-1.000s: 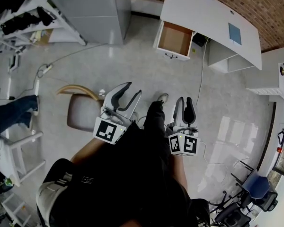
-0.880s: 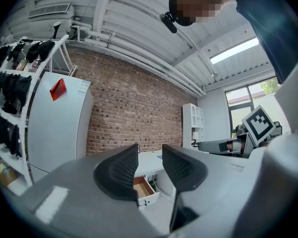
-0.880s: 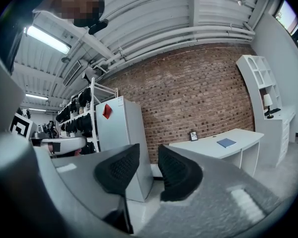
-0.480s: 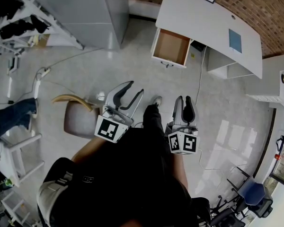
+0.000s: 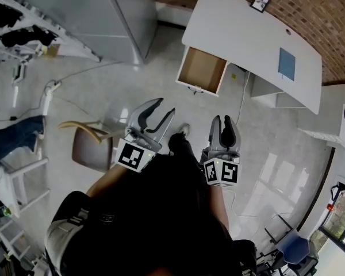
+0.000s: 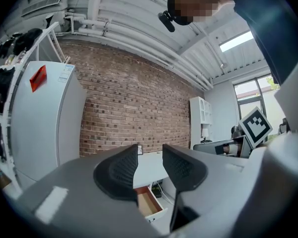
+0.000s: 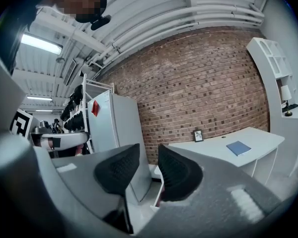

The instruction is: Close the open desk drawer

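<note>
Facing the open drawer (image 5: 202, 71), pulled out from the white desk (image 5: 247, 33) well ahead, we hold left gripper (image 5: 164, 107) and right gripper (image 5: 223, 121) empty with jaws part-open; best to square up on its front panel, then push straight.

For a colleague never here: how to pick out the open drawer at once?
Find the long white desk by the brick wall. The drawer stands pulled out under its left end; unlike the white shelves beside it, its inside is bare brown.

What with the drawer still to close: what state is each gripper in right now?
Left gripper: open, holding nothing.
Right gripper: open, holding nothing.
</note>
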A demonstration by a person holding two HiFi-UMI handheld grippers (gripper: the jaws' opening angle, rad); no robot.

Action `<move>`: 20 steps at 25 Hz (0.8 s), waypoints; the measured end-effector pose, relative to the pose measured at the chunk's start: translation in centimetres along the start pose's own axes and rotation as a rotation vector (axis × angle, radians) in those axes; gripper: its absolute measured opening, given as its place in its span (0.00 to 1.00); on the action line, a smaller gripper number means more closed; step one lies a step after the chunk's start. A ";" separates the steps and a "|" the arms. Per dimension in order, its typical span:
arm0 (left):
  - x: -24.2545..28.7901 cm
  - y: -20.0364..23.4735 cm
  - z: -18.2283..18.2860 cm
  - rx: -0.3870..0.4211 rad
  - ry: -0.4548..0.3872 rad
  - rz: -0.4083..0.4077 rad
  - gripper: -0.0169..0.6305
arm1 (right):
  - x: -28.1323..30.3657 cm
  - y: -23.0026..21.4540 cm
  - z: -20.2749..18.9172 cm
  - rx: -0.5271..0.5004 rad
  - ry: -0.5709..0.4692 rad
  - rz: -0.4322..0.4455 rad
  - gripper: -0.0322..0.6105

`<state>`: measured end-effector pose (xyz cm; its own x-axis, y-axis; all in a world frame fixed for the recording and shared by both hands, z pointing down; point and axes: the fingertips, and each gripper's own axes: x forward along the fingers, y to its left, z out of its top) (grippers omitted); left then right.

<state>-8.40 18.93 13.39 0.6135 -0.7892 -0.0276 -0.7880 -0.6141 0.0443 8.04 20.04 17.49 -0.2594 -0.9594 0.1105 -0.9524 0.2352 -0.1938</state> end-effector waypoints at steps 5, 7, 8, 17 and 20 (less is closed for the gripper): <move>4.3 -0.5 -0.6 0.012 0.016 0.018 0.28 | 2.9 -3.9 -0.4 -0.014 0.031 0.047 0.24; 5.4 -0.6 -1.2 0.028 0.030 0.019 0.28 | 3.9 -4.9 -0.8 -0.018 0.043 0.070 0.24; 6.0 -0.5 -1.6 0.038 0.040 0.019 0.28 | 4.4 -5.4 -1.0 -0.022 0.049 0.080 0.24; 9.0 0.8 -4.0 0.046 0.105 -0.004 0.28 | 7.4 -7.6 -2.3 -0.025 0.093 0.101 0.24; 10.2 1.2 -4.6 0.051 0.113 -0.033 0.29 | 8.3 -8.0 -3.3 -0.017 0.118 0.094 0.24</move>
<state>-2.89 10.16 17.76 0.6389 -0.7646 0.0851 -0.7670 -0.6416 -0.0062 12.97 10.74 23.15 -0.3640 -0.9082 0.2068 -0.9252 0.3271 -0.1923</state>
